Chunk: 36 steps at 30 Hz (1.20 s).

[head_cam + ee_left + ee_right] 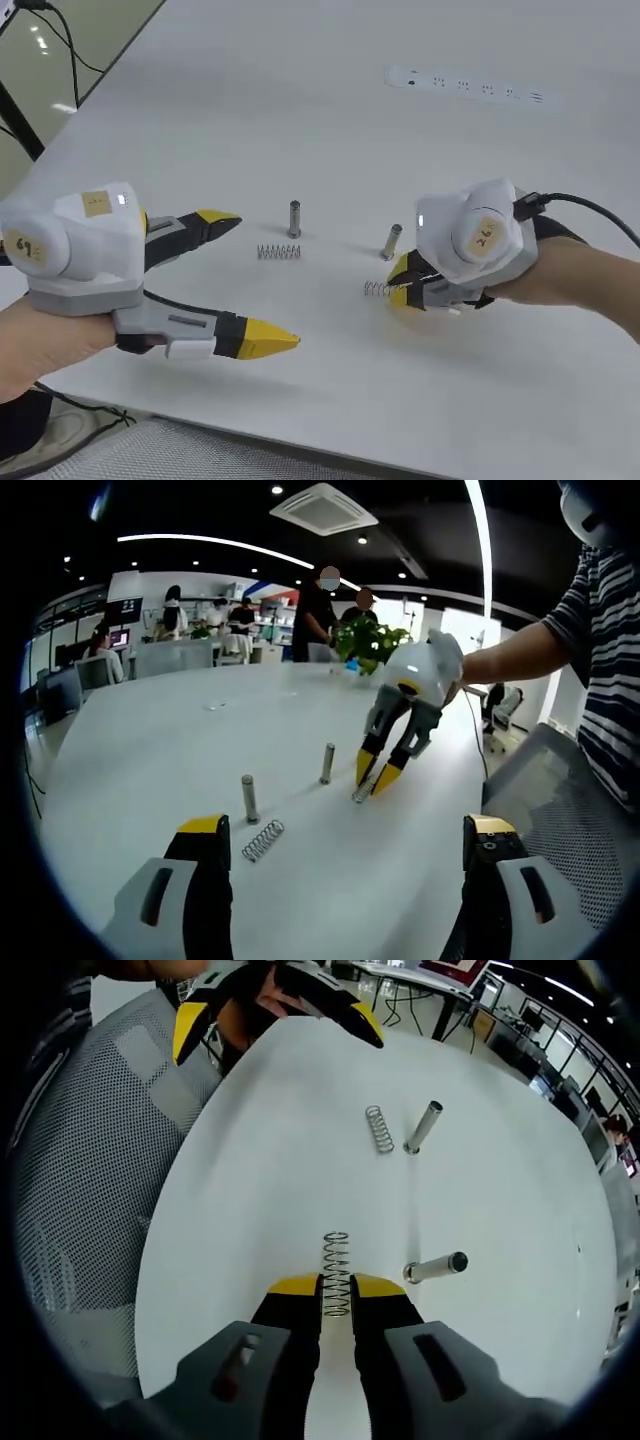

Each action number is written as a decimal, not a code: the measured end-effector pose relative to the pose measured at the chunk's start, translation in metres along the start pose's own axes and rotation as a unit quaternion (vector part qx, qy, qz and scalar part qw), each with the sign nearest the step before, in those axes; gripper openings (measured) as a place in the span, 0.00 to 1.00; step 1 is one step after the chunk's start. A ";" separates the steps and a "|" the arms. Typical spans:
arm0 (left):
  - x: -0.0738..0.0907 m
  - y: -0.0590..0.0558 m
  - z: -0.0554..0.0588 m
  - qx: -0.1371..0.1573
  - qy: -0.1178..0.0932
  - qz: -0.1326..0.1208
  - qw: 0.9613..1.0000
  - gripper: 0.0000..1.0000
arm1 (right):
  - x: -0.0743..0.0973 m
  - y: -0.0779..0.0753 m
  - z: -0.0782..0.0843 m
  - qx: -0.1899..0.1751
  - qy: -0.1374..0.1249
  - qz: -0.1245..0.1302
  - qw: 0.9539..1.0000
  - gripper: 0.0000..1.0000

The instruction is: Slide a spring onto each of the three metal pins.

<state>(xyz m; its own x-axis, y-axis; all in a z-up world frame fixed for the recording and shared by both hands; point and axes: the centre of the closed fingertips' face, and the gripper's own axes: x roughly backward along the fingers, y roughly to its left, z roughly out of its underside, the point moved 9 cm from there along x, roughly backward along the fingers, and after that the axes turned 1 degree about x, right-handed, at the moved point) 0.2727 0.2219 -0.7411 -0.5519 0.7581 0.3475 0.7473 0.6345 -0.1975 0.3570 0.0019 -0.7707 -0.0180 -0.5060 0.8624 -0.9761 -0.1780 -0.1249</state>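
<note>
**Right tongs (337, 1283) clench the near spring (335, 1250); left tongs (263, 281) hang released**

The white counter (300, 100) carries everything. Two pins stand mid-counter: the far pin (295, 218), and the near pin (391, 241) just beside the right tongs. The near spring pokes forward from the tips. The far spring (278, 251) lies loose, just in front of the far pin.

Best play, I'd say: squeeze lightly so the coils don't crush, lift, swing the free end over the near pin's top, line up the axes, then lower.

Hard calls: the held end is buried between the tips, and I can't tell whether the spring is clear of the counter. Two pins are all I count.
</note>
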 end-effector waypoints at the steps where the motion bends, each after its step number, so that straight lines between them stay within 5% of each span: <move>1: -0.001 -0.001 0.000 -0.001 0.001 0.004 1.000 0.95 | 0.004 0.002 0.000 -0.001 -0.003 0.002 1.000 0.13; 18: -0.033 -0.019 -0.008 -0.028 0.010 0.068 0.997 0.88 | 0.045 0.022 -0.017 0.011 -0.033 0.032 0.999 0.13; 36: -0.065 -0.029 -0.016 -0.038 0.003 0.125 0.991 0.60 | 0.051 0.033 -0.025 0.006 -0.042 0.035 0.998 0.13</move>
<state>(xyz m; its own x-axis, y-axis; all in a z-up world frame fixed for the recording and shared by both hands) 0.2925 0.1521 -0.7434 -0.3441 0.8889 0.3025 0.8863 0.4138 -0.2078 0.3185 -0.0082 -0.7186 -0.0674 -0.5869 0.8069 -0.9702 -0.1501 -0.1902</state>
